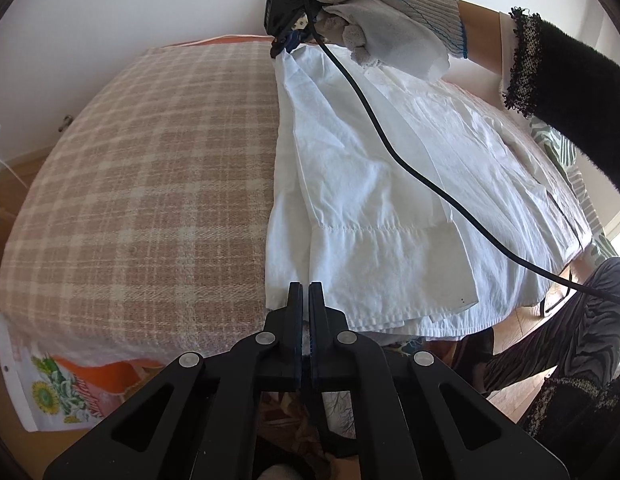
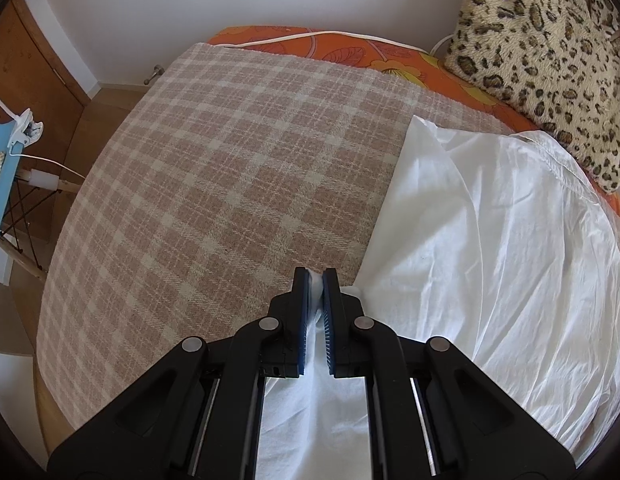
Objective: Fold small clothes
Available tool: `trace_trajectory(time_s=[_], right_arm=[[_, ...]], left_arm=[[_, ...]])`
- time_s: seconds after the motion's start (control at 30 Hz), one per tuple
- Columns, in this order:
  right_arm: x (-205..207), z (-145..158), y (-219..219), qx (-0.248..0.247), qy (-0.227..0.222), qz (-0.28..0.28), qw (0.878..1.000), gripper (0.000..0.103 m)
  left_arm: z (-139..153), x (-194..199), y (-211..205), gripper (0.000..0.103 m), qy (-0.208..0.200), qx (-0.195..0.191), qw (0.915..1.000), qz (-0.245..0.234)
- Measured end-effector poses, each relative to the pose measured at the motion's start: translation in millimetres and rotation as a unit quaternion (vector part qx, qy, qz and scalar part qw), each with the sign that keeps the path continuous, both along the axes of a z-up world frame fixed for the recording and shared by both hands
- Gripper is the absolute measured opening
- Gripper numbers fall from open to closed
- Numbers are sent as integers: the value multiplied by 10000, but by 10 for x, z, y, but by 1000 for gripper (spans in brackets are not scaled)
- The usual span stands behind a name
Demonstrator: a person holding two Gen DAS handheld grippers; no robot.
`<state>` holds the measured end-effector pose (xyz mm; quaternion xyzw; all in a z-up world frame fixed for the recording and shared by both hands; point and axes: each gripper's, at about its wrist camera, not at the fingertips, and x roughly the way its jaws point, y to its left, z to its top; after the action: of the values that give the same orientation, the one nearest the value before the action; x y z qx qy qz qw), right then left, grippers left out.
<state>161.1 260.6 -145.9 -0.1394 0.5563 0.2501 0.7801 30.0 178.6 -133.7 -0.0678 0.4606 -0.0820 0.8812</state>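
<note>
**A:** Start with the right gripper point(image 2: 317, 280). How does it stand?

**B:** It points steeply down at the bed, its black jaws nearly together with a pinch of the white crumpled cotton garment point(image 2: 490, 240) bunched between the blue pads. From the left wrist view, the same gripper point(image 1: 284, 42) is at the far end of the cloth, held by a hand in a grey knitted work glove point(image 1: 386, 12), with a fuzzy black sleeve point(image 1: 570, 92) reaching in from the right. A black cable point(image 1: 390, 148) trails from it across the garment.

**A:** And the left gripper point(image 1: 306, 292)?

**B:** Its jaws are shut tight at the garment's near hem. Whether any cloth is caught between the tips I cannot tell; they sit right at the hem's left corner.

**A:** Where does the garment lie?

**B:** Spread lengthwise on the right half of a pink-and-cream checked woven blanket point(image 1: 150, 180), with a stitched hem band nearest the left gripper.

**A:** What does only one view show?

**B:** The right wrist view alone shows a leopard-print plush cushion point(image 2: 542, 52) at the far right, touching the garment's far edge, and an orange patterned sheet point(image 2: 350, 50) beyond the blanket. Only the left view shows the person's gloved hand and the cable.
</note>
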Motion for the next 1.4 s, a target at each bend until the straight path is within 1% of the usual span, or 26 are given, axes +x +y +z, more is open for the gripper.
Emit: trace_trajectory(time_s=[0.07,0.1,0.13,0.17,0.2,0.23,0.27,0.3,0.33,0.4,0.47,0.5,0.53,0.63,0.77,0.93,1.03,1.1,1.13,1.2,1.23,1.27,1.3,1.33,1.37,1.4], right_arm=[[-46,1,-1,147,47,261,9995,8],[-69,42,-27,248,31,335,9991,8],[-84,102,-71,350,19,384,9986,11],[-99,176,-144,438,6,366,9984,20],[-122,264,-245,557,-45,311,9980,26],[-163,357,-362,617,-154,249,9977,40],[-225,445,-490,619,-286,199,9975,46],[-298,511,-629,618,-351,182,9973,46],[-388,554,-774,665,-338,198,9970,46],[-585,586,-1098,833,-134,203,9962,46],[-816,574,-1395,1011,70,229,9946,46],[-932,555,-1520,1056,143,255,9940,46],[-1050,526,-1624,1076,213,270,9936,46],[-1378,378,-1857,1175,543,335,9910,46],[-1742,219,-2018,1434,947,467,9840,46],[-2093,-31,-2023,1571,1421,648,9751,46],[-2250,-199,-1986,1730,1845,712,9649,46],[-2341,-275,-1945,1753,2004,747,9610,46],[-2378,-295,-1926,1754,2026,766,9604,45],[-2440,-323,-1888,1757,2061,805,9592,30],[-2448,-339,-1869,1785,2116,796,9576,15],[-2440,-340,-1865,1908,2176,732,9544,11],[-2413,-330,-1888,2146,2282,647,9475,10],[-2377,-314,-1933,2640,2476,556,9306,8],[-2341,-292,-1991,3145,2652,478,9102,7],[-2318,-267,-2029,3493,2716,379,8960,7]], left_arm=[[43,16,67,2,12,-181,9998,104],[64,26,63,4,-25,-214,9996,156],[87,24,76,7,-74,-206,9995,209],[99,35,89,13,-99,-201,9995,241],[108,39,97,19,-112,-197,9994,274],[111,47,107,22,-105,-192,9993,319],[108,59,118,27,-82,-200,9992,348],[100,71,126,32,-46,-220,9990,384],[95,77,145,34,-30,-256,9987,436],[75,82,200,41,23,-354,9980,520],[51,102,235,43,96,-436,9973,591],[37,112,245,46,138,-471,9969,616],[23,124,257,48,181,-531,9964,642],[-34,159,295,49,328,-828,9937,677],[-87,179,303,49,448,-1106,9903,719],[-85,217,302,49,442,-1227,9888,730],[-89,206,338,49,442,-1334,9870,776],[-93,190,347,49,435,-1327,9872,776],[-93,194,350,49,432,-1320,9873,774],[-94,180,355,49,426,-1319,9873,778],[-92,176,359,49,425,-1322,9872,783],[-92,176,359,49,424,-1337,9869,793],[-89,172,369,49,423,-1358,9866,804],[-87,164,379,49,422,-1384,9861,820],[-85,166,383,49,422,-1416,9855,836],[-81,156,391,49,420,-1437,9851,852]])
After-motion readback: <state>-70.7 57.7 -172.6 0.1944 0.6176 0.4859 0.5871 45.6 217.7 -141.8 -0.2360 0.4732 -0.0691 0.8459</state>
